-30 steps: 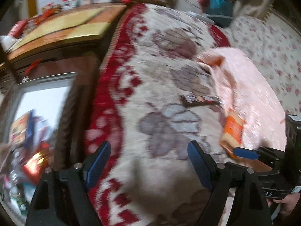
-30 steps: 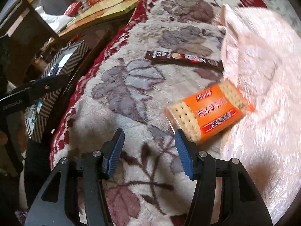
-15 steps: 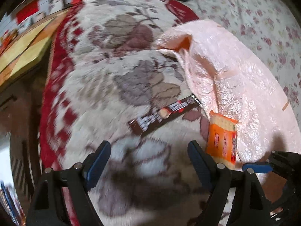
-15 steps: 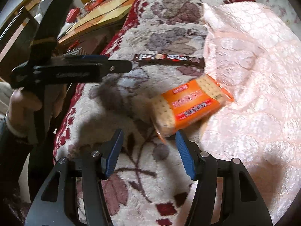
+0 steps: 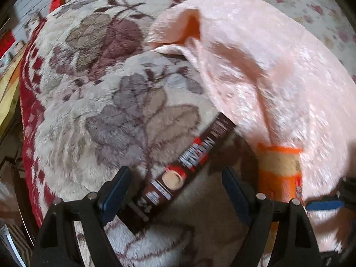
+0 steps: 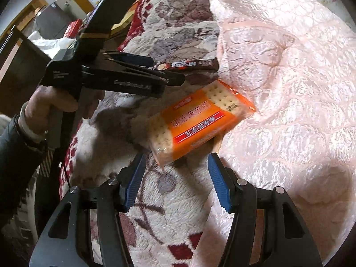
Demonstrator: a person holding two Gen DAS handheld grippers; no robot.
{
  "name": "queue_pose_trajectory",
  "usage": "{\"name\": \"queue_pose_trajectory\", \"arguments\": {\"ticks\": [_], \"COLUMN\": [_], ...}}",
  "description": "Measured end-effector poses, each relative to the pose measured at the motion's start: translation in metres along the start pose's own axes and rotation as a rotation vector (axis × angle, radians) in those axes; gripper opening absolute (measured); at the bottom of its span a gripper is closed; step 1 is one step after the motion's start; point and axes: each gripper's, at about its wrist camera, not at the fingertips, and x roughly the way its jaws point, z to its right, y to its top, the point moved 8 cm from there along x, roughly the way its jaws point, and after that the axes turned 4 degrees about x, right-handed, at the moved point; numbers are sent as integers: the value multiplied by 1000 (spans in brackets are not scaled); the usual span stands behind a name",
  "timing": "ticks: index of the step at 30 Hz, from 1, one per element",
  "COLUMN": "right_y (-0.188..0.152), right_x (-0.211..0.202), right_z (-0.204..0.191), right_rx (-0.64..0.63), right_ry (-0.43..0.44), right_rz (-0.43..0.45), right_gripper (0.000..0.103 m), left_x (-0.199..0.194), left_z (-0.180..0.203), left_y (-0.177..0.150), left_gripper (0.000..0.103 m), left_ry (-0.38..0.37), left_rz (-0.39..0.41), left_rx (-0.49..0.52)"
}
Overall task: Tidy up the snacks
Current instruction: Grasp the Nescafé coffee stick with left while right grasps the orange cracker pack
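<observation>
Brown coffee stick (image 5: 189,166) lies slantwise on plush blanket (image 5: 100,111) between my closing left gripper (image 5: 175,189), untouched | risk: pads snag pile | right gripper (image 6: 175,180) half-open, empty, short of cracker pack (image 6: 200,124)

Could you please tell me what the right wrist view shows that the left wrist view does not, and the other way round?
Only the right wrist view shows the person's hand gripping the left gripper's handle, and the cracker packet's printed orange face. Only the left wrist view shows the left gripper, its jaws closing around the brown coffee stick packet without touching it. Both share the two packets, the floral blanket and the pink quilt.
</observation>
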Motion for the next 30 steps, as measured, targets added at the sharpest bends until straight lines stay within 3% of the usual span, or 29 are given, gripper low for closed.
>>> {"name": "queue_pose_trajectory", "arguments": {"ticks": [4, 6, 10, 20, 24, 27, 29, 30], "right_y": [9, 15, 27, 55, 64, 66, 65, 65], "right_x": [3, 6, 13, 43, 45, 43, 39, 35], "right_z": [4, 5, 9, 4, -14, -7, 6, 11], "right_rx": [37, 52, 84, 92, -64, -69, -25, -4], "right_ry": [-2, -2, -26, -104, -147, -148, -169, -172], "right_rz": [13, 21, 30, 21, 36, 35, 40, 41], "right_gripper": [61, 63, 63, 71, 71, 71, 71, 71], "left_x": [-3, -4, -8, -29, -34, -30, -30, -30], "left_z": [-22, -31, -37, -44, -48, -49, -47, -45], "left_y": [2, 0, -8, -40, -43, -43, -42, -41], "left_gripper": [34, 23, 13, 11, 12, 16, 23, 32], "left_ry": [23, 27, 30, 3, 4, -2, -3, -9], "left_rz": [23, 27, 41, 47, 44, 34, 32, 30], "left_rx": [-133, -170, -183, -281, -289, -303, -300, -297]}}
